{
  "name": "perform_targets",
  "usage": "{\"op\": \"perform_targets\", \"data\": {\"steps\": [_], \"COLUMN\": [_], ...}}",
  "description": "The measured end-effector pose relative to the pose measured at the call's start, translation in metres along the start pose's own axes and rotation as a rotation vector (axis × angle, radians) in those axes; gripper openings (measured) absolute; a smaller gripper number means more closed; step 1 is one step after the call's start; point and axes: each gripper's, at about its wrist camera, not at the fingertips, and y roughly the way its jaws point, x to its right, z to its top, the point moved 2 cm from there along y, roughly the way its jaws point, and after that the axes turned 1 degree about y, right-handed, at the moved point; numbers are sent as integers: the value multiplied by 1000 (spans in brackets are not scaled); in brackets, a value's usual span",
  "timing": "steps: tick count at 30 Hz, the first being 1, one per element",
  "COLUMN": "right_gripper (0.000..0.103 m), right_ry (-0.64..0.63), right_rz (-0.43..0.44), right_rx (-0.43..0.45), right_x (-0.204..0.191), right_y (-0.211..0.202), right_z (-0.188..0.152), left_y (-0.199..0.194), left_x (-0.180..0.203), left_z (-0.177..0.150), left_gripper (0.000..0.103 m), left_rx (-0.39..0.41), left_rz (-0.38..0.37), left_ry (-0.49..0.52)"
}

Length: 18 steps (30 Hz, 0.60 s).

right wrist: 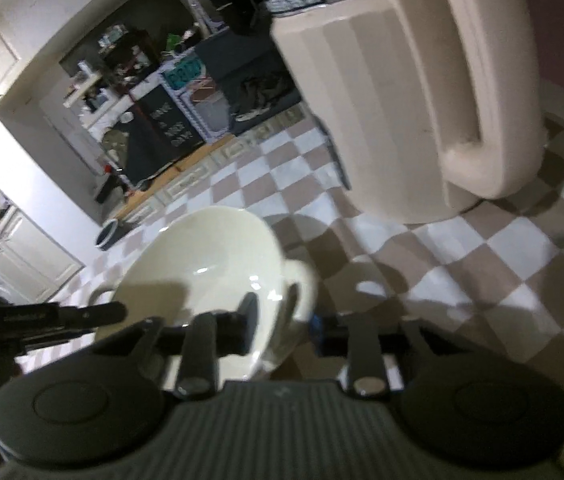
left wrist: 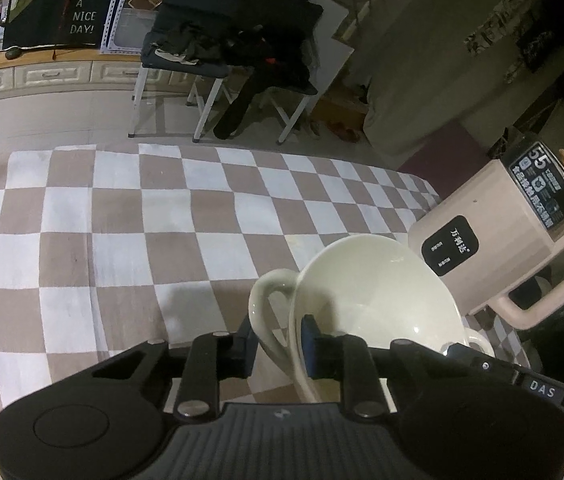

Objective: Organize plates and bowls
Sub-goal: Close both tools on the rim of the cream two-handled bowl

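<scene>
A cream bowl with a loop handle on each side is held between my two grippers over the checkered cloth. In the left wrist view my left gripper is shut on the near handle and rim, with one finger outside the loop and the blue-padded finger inside the bowl. In the right wrist view my right gripper clamps the opposite handle of the bowl the same way. The bowl holds nothing. Its underside is hidden, so I cannot tell whether it touches the cloth.
A beige electric kettle with a big handle stands close behind the bowl on the right, and looms large in the right wrist view. The brown-and-white checkered tablecloth stretches left. A folding chair piled with dark clothes stands beyond the table.
</scene>
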Motion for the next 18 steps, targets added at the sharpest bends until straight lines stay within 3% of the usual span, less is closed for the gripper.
{"op": "perform_targets", "data": {"steps": [8, 18], "right_gripper": [22, 22], "right_ry": [10, -12], "right_rz": [25, -3], "right_rx": [-5, -11], "right_x": [3, -3], "right_y": [-3, -3], "right_z": [-4, -5], "left_y": [6, 5], "left_x": [0, -4], "left_z": [7, 5], "left_gripper": [25, 23], "left_rx": [-8, 6], "left_rz": [4, -26], "left_ry": [44, 9]}}
